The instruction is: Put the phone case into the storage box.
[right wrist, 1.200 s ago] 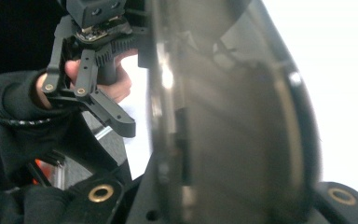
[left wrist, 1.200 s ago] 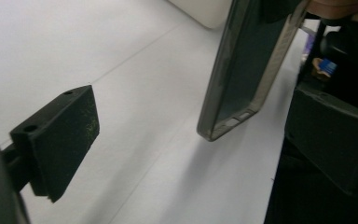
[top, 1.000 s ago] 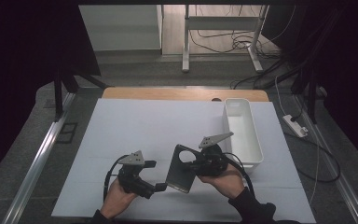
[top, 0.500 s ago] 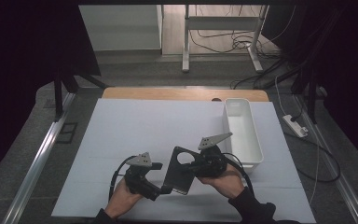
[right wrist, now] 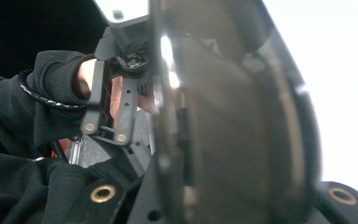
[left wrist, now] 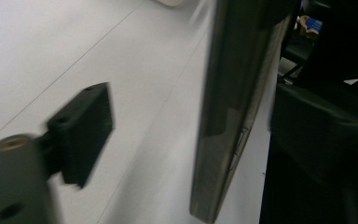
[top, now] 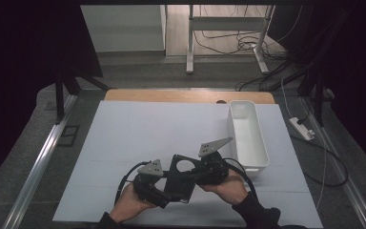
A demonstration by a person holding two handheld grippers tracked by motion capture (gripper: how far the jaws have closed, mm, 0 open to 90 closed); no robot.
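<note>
The high view looks forward and down over the white bench [top: 171, 129]. Both gripper views sit close against the same dark plate [top: 181, 179], from opposite sides.

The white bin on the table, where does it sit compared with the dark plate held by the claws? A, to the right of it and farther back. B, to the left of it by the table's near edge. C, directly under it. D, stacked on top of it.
A: in the high view the white bin stands right of and behind the dark plate, which the right claw grips above the table.
</note>
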